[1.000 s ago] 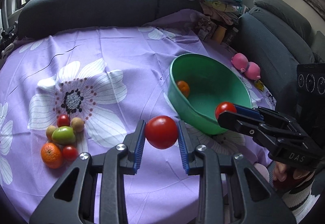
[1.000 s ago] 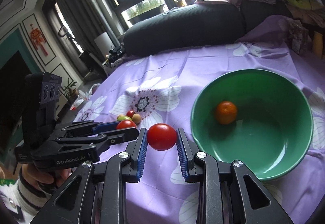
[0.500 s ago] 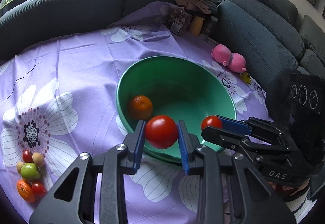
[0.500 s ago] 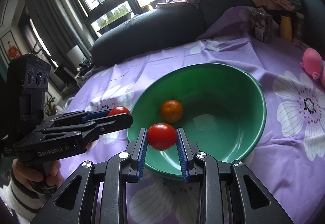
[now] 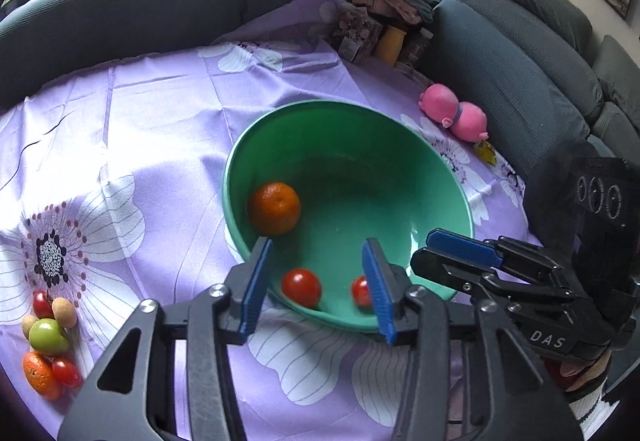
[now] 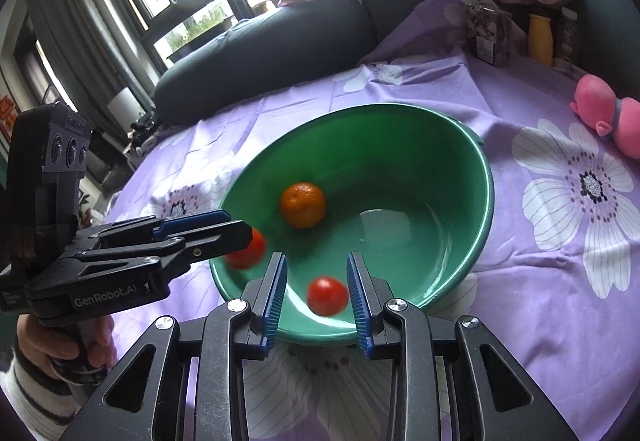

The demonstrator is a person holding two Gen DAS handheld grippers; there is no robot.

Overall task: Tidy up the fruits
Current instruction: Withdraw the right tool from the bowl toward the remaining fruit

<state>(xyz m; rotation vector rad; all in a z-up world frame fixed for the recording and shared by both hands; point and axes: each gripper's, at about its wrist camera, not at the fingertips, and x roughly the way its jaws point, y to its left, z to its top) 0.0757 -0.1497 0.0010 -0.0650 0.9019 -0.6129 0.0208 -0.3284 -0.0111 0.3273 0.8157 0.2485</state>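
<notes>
A green bowl [image 5: 440,157] [image 6: 486,177] stands on the purple flowered cloth, with an orange [image 5: 274,208] [image 6: 303,205] inside it. My left gripper [image 5: 316,283] [image 6: 238,227] hangs over the near rim and its jaws are opening. A red tomato [image 5: 301,287] [image 6: 247,249] is dropping free below them. My right gripper [image 6: 316,299] [image 5: 422,251] is beside it, also over the rim, jaws opening. Its tomato [image 6: 328,296] [image 5: 359,291] is blurred and falling clear of the pads into the bowl.
A small pile of fruit [image 5: 48,337] lies on the cloth at the far left: tomatoes, a green fruit, an orange. A pink toy [image 5: 454,113] sits beyond the bowl. Jars and a yellow bottle [image 5: 390,41] stand at the back. Dark sofa cushions [image 5: 120,1] ring the table.
Both grippers carried their tomatoes from beside the bowl to above its near rim. Both then let go, and the two tomatoes now fall into the bowl.
</notes>
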